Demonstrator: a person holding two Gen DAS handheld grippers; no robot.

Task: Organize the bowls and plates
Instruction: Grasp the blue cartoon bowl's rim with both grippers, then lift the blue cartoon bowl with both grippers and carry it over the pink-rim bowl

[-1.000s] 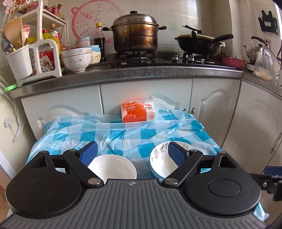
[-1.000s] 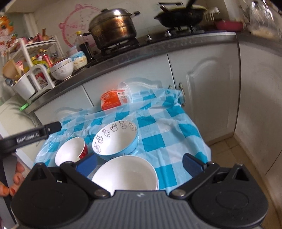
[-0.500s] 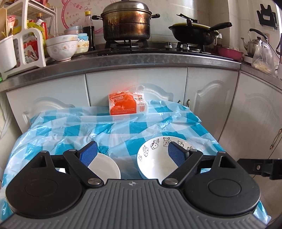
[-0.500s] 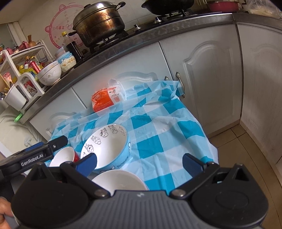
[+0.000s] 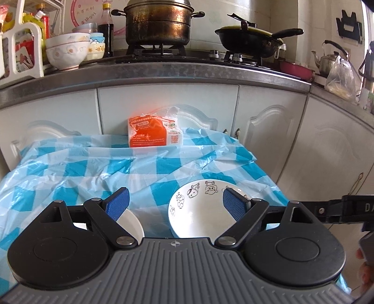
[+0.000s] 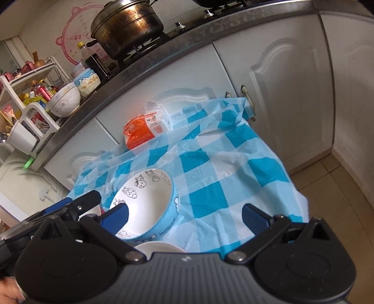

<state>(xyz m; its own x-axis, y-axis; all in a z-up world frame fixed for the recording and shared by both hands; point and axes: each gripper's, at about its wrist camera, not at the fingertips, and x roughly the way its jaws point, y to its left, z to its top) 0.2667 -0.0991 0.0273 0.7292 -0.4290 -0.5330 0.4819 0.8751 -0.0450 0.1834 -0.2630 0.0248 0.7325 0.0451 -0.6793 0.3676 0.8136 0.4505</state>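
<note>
We held the left gripper [image 5: 174,204] low over the checked tablecloth [image 5: 145,170], its blue-padded fingers [image 5: 116,204] spread wide and closed on nothing. Between those fingers, toward the right one, sat the cartoon bowl [image 5: 196,205], white inside with small animal drawings under the rim; the right pad overlapped its far edge in the left wrist view, though we could not tell whether it touched. Just under the left finger lay a plain white bowl [image 5: 132,224], partly hidden by the gripper body.

Our right gripper [image 6: 187,216] was likewise fully spread and held nothing. Its left pad hung over the near rim of the cartoon bowl [image 6: 145,201], which from this side showed a light blue outer wall with printed figures and lettering; contact was again unclear. The right finger stood over bare cloth, well apart from any dish. A sliver of a white bowl [image 6: 159,246] peeked out right below the cartoon bowl, at the edge of the gripper body, and the left gripper's arm crossed the lower left of the right wrist view.

All the bowls rested at the near end of the cloth. At its far end an orange packet [image 5: 152,132] leaned against the white cabinet doors [image 5: 163,105], below the counter carrying a dark steamer pot [image 5: 159,22].
</note>
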